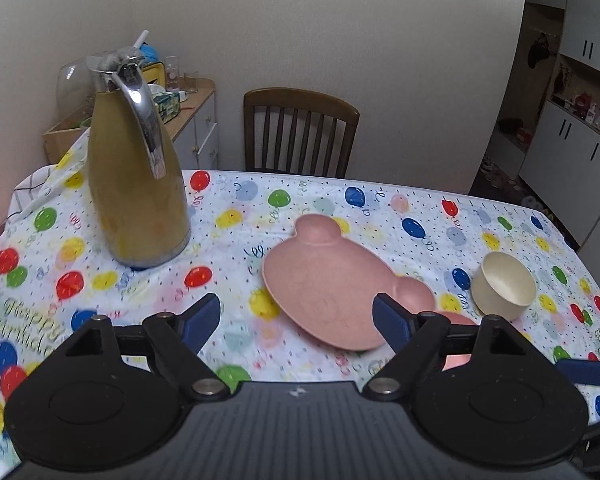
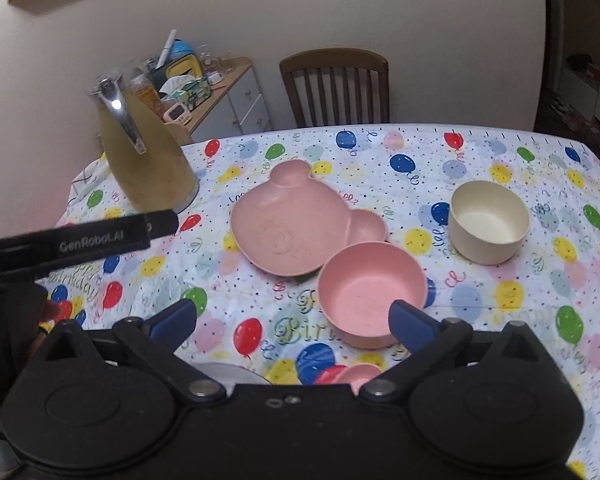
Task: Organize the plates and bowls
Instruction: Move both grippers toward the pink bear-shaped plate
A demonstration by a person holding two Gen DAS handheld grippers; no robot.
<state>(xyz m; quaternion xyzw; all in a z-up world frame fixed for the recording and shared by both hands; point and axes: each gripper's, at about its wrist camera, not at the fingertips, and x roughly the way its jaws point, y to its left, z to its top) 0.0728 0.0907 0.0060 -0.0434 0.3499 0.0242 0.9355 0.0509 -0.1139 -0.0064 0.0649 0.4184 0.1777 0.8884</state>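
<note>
A pink bear-shaped plate point(image 1: 324, 280) point(image 2: 296, 224) lies flat mid-table. A pink bowl point(image 2: 370, 292) sits upright against its near right edge; the left wrist view shows only a sliver of it point(image 1: 456, 318) behind my finger. A cream bowl point(image 1: 504, 284) point(image 2: 488, 220) stands upright to the right. My left gripper point(image 1: 296, 324) is open and empty, just short of the plate's near edge. My right gripper point(image 2: 294, 322) is open and empty, its right fingertip in front of the pink bowl's near rim. A pink piece point(image 2: 360, 374) and a grey rim point(image 2: 228, 372) peek from under it.
A tall yellow thermos jug point(image 1: 140, 184) point(image 2: 148, 164) stands at the table's left rear. A wooden chair point(image 1: 300, 132) point(image 2: 336, 88) is behind the far edge, a cluttered side cabinet point(image 1: 196, 120) at the back left. The left gripper's body point(image 2: 80, 240) crosses the right view's left side.
</note>
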